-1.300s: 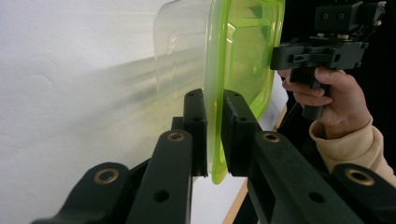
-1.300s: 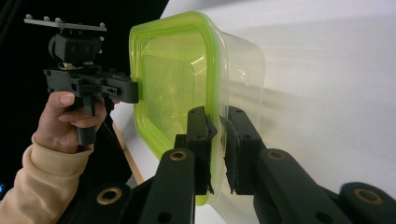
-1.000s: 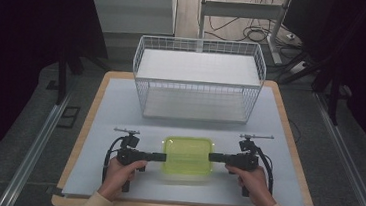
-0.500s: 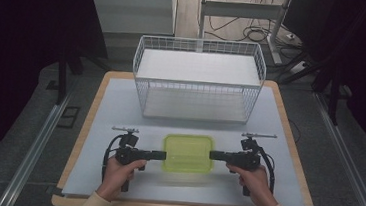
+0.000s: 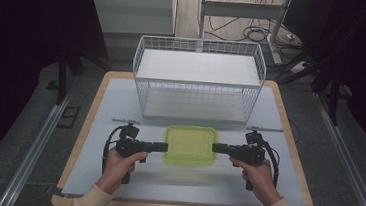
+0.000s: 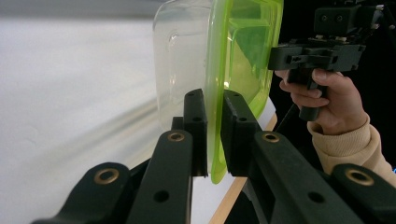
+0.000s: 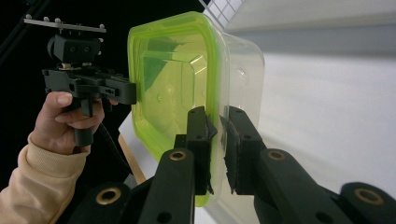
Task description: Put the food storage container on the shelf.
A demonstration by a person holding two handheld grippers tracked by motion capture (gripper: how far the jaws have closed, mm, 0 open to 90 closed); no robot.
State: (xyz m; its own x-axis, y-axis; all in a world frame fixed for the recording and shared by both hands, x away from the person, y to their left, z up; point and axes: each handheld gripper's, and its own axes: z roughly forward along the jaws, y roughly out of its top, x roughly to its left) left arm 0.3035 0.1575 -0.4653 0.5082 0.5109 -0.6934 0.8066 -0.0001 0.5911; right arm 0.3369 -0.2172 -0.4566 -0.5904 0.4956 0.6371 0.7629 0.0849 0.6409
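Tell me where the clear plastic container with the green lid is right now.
In the high view, the clear plastic container with the green lid sits near the table's front centre, clamped between both hand-held grippers, before the white wire basket.

Left gripper view: container top cut by the frame at 12 o'clock; lid rim hidden where the black jaws cover it. Right gripper partly behind the lid at 2 o'clock. Right gripper view: container base cut at 6 o'clock; left gripper tips hidden behind the lid edge. High view: wire basket mesh too fine to resolve; both sleeves clipped at 6 o'clock.
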